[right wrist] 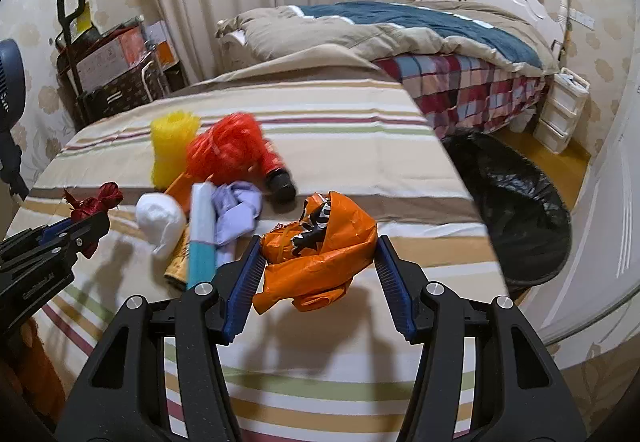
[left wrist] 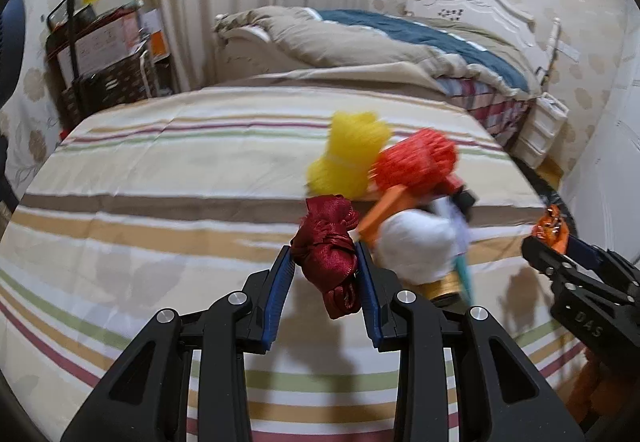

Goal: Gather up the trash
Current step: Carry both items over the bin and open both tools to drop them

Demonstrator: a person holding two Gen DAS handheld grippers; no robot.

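Left gripper (left wrist: 326,270): pads closed on a dark red satin bundle (left wrist: 329,256), which hung below the jaws, clear of the striped bedsheet (left wrist: 160,202). Right gripper (right wrist: 320,274): pads pressed on either side of a crumpled orange plastic bag (right wrist: 320,254), also lifted off the sheet.

Handling, judged: both items looked light, soft and compressible. The satin is slick and knotted, so the knot's thick middle is the safest hold. The orange film is slippery and springy; the bunched centre should hold better than a loose flap.

Rest of the litter lay in a pile on the sheet, just beyond and between the grippers: a yellow mesh sleeve (right wrist: 172,150), red mesh sleeve (right wrist: 226,152), white wad (right wrist: 160,220), teal-and-white tube (right wrist: 202,234), lilac crumpled sheet (right wrist: 236,210) and a dark bottle (right wrist: 280,182). All looked light except perhaps the bottle.

Container: black bin bag (right wrist: 516,210), open-mouthed, on the floor off the right edge of the bed. Contents not discernible.
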